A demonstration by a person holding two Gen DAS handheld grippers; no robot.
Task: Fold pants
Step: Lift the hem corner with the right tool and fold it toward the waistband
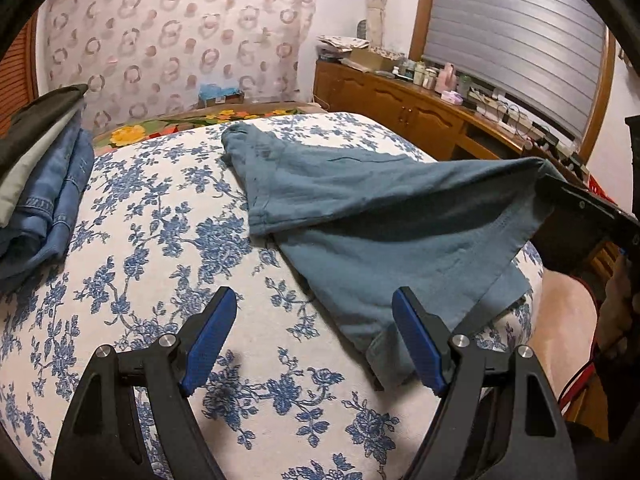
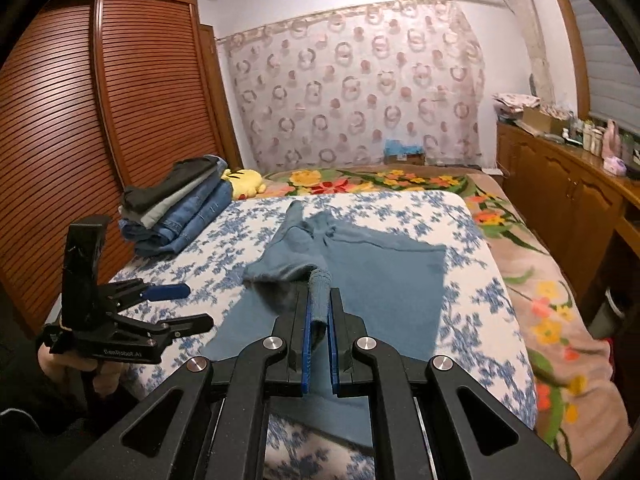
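In the left wrist view, the left tool (image 1: pixel 312 340) is held with its jaws wide apart and nothing between them, above a bed covered with a blue floral sheet (image 1: pixel 168 216). The teal pants (image 1: pixel 360 216) are spread on that sheet, and one end is lifted toward the right tool (image 1: pixel 560 196) at the frame's edge. A stack of folded clothes (image 1: pixel 44 184) is seen at the left. In the right wrist view, the right tool (image 2: pixel 319 320) is clamped on a bunched edge of the pants (image 2: pixel 384 276), raised off the sheet (image 2: pixel 476 304). The left tool (image 2: pixel 196 306) is seen open, held by a hand (image 2: pixel 76 364), with the clothes stack (image 2: pixel 180 210) behind it.
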